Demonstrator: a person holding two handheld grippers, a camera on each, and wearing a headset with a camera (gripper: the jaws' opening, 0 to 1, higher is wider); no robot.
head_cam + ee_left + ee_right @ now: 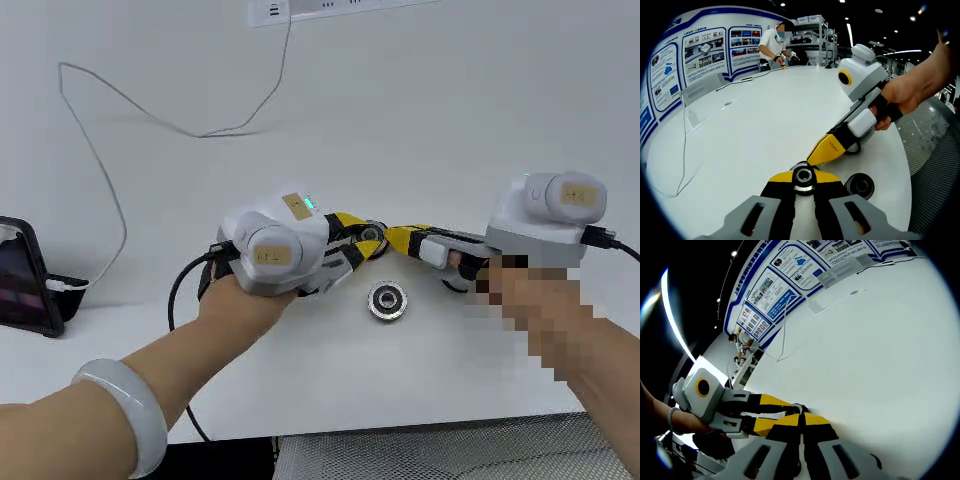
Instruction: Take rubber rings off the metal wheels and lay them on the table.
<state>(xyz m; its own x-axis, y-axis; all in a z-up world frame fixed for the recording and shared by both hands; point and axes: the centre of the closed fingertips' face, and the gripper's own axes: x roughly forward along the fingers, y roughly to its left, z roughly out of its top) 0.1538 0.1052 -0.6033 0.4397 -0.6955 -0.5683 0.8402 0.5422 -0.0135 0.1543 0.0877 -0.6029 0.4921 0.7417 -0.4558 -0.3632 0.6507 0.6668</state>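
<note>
My left gripper (366, 242) points right and is shut on a small metal wheel (804, 180) with a dark rubber ring around it, held above the table. From the right, my right gripper (393, 238) meets it, its yellow jaws pressed together at the wheel's upper rim (797, 407), apparently pinching the rubber ring. A second wheel (387, 300) with its black ring lies flat on the table just below the two grippers. In the left gripper view that wheel (860, 185) sits right of my jaws. A thin black ring (855, 148) lies under the right gripper.
The white table (420, 130) stretches far back. A phone on a stand (22, 275) is at the left edge with a white cable (100, 170) trailing to a wall socket. The table's front edge (420, 420) is close to me. A person works at the far end (774, 42).
</note>
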